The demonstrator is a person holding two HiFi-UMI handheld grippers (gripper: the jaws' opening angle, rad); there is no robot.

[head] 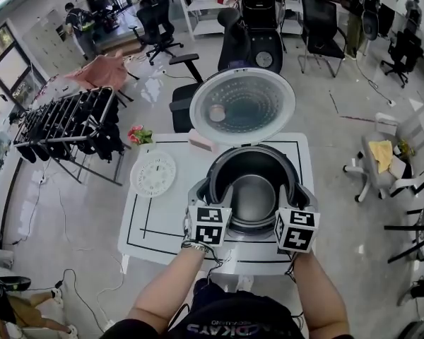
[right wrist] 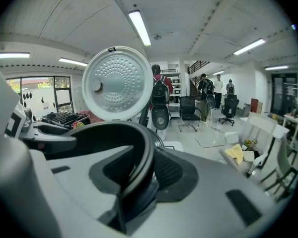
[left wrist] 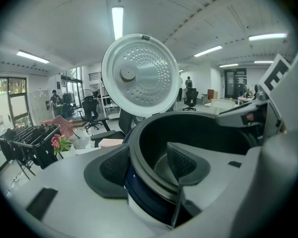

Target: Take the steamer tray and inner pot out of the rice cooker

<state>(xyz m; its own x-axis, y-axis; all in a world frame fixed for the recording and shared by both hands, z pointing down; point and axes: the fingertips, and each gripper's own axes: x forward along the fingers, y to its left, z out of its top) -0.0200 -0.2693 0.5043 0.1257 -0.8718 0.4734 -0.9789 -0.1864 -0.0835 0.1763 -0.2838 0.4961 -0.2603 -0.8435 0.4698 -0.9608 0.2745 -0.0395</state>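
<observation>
So the rice cooker (head: 249, 240) sits on the white desk (head: 286, 154) with its lid (head: 242, 106) flipped all the way up, and the dark inner pot (head: 253, 195) is seated in the cooker body. The steamer tray (head: 153, 173) — a round white perforated disc — lies flat on the desk just left of the cooker, not touching it.

Both claws are at the pot's near rim, 1 on each side. The left claw (left wrist: 148, 165) straddles the rim with 1 pad outside and 1 inside the pot. Its jaws stand fairly wide and there's a visible gap between the inner pad and the pot wall, so it has no grip on it. The right claw (right wrist: 139, 170) straddles the rim too, but much narrower — its pads look pressed onto the rim from both sides.

A small bunch of pink flowers (head: 137, 134) lies at the desk's far-left corner.
</observation>
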